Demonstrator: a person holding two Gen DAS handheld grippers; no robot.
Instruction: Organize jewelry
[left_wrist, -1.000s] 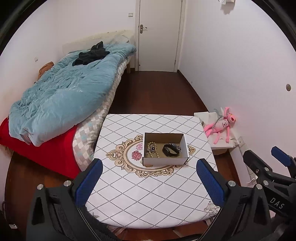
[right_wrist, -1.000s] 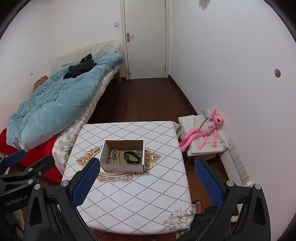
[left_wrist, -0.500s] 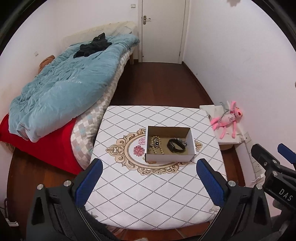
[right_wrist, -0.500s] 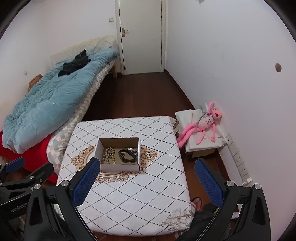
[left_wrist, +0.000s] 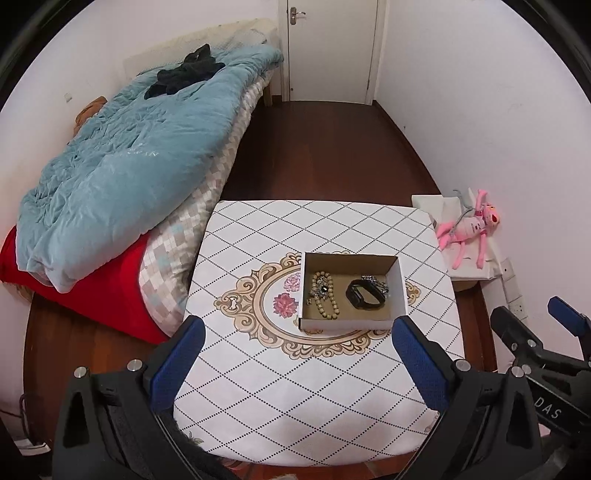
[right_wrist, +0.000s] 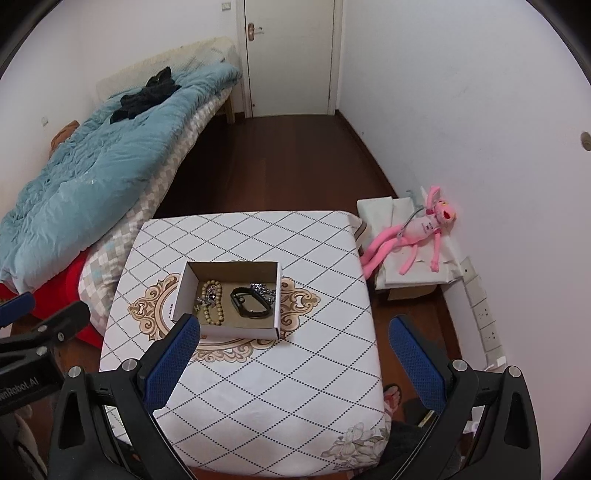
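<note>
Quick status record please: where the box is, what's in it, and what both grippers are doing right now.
box: open cardboard box on the patterned tablecloth, over its central medallion
contents left: bead bracelet with a small dark ornament on it
contents right: black band, silver chain behind it
left gripper: open, empty, above the table, short of the box
right gripper: open, empty, also short of the box

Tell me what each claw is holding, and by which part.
Nothing. The left claw and right claw are both open and empty above the table.
</note>
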